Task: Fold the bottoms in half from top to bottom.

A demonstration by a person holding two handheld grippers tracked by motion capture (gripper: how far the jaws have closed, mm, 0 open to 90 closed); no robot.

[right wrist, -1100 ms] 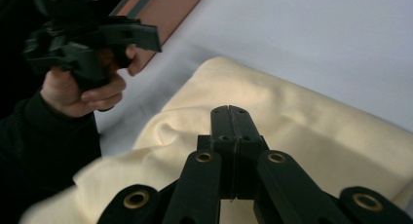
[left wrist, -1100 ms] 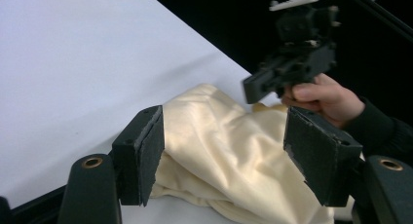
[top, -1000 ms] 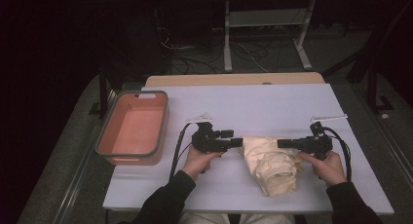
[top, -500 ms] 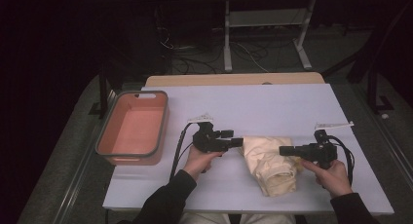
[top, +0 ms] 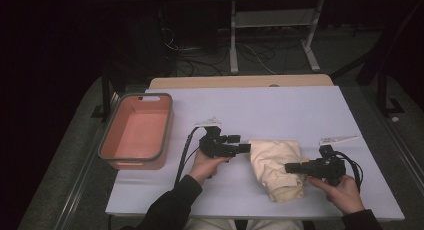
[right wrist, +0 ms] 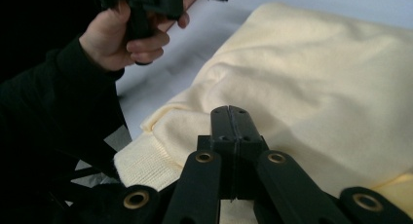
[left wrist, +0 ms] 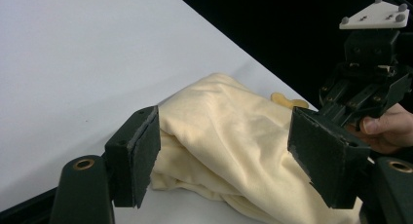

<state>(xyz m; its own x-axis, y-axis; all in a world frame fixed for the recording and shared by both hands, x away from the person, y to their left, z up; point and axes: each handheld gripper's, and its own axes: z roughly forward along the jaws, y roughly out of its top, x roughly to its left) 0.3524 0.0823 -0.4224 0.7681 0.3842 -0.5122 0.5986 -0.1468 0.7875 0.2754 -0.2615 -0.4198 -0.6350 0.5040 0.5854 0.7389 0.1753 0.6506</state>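
A folded cream sweater (top: 275, 162) lies on the white table (top: 280, 110) near its front edge. My left gripper (top: 245, 149) sits at the sweater's left end, held level. In the left gripper view it (left wrist: 234, 156) stands open, with the sweater's folded end (left wrist: 229, 117) between its jaws and the pads (left wrist: 146, 153) at its sides, not squeezing it. My right gripper (top: 287, 167) rests over the sweater's right part. Seen from its own camera, the right gripper (right wrist: 229, 117) is shut with nothing between its jaws, its tip just above the cream knit (right wrist: 331, 78).
A salmon plastic bin (top: 134, 162) stands at the table's left side with nothing inside. The table's far half is bare white top. A wooden tabletop (top: 240, 81) adjoins the far edge, and beyond it are cables and a metal stand on a dark floor.
My right gripper has drawn back toward the table's front edge along the sweater's right side, still shut. The left gripper and the sweater have kept their places.
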